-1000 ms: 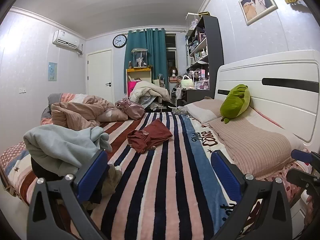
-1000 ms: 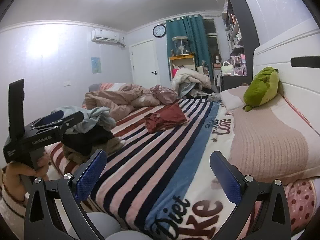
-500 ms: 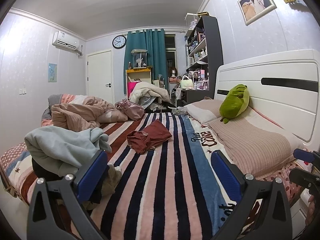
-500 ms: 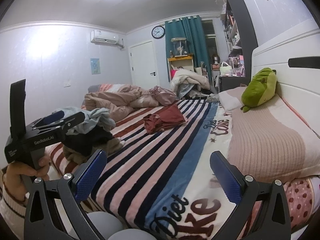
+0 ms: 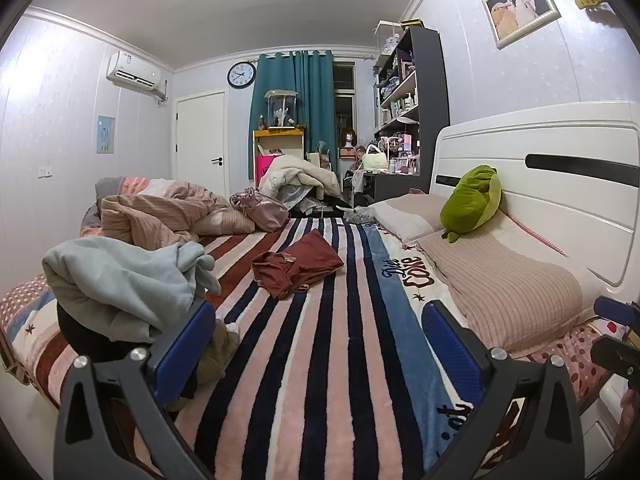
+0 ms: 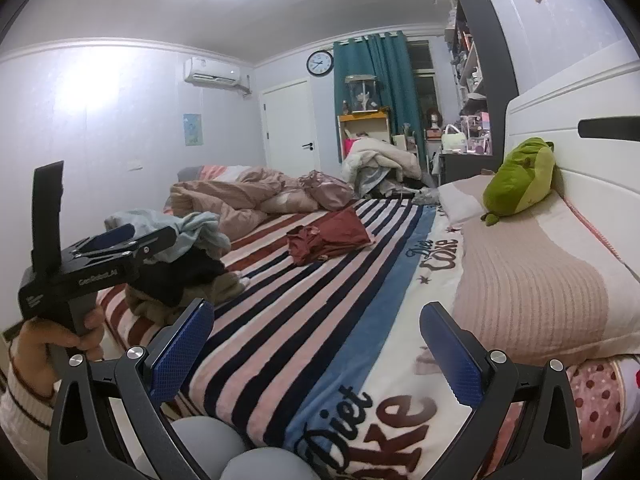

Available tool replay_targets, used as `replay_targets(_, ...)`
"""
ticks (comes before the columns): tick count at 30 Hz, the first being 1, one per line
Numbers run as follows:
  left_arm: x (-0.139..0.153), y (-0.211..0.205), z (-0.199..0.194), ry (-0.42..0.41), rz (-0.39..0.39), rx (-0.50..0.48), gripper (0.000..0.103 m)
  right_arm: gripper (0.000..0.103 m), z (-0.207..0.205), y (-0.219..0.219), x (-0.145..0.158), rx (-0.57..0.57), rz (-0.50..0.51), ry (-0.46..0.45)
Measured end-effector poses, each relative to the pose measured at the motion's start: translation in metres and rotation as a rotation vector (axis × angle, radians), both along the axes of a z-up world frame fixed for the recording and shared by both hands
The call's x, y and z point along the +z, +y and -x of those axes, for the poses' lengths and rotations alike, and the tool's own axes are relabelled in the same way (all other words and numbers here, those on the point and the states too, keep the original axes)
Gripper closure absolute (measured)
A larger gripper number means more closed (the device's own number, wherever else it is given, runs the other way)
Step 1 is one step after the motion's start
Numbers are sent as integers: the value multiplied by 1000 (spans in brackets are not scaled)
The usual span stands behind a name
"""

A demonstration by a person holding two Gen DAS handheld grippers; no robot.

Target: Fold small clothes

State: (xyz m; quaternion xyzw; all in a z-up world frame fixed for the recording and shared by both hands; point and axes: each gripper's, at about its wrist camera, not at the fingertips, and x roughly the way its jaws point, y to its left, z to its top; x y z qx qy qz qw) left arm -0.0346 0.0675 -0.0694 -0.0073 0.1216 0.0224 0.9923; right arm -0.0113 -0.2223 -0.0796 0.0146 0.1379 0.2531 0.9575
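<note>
Red garment (image 5: 297,265) ahead, crumpled mid-bed (image 5: 340,360).
We hold both grippers, left (image 5: 316,346) and right (image 6: 316,344), fingers apart, empty, well short; left seems nearer.

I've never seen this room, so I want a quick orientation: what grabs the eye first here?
The striped blanket covering the bed, with a crumpled dark red garment lying alone at its middle. A bright green plush toy leans on the white headboard at right, and a heap of clothes topped by a pale blue piece sits at the bed's left edge. Both tools, left and right, hover open and empty.
</note>
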Motion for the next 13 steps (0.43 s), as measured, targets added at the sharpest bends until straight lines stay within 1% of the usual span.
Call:
replay_targets(5, -1, 1, 0, 1, 7, -3, 1, 0, 1, -3, -2, 16, 3, -8)
replay_targets(13, -2, 0, 0, 4, -3, -7, 1, 0, -2, -3, -2, 28, 2, -8)
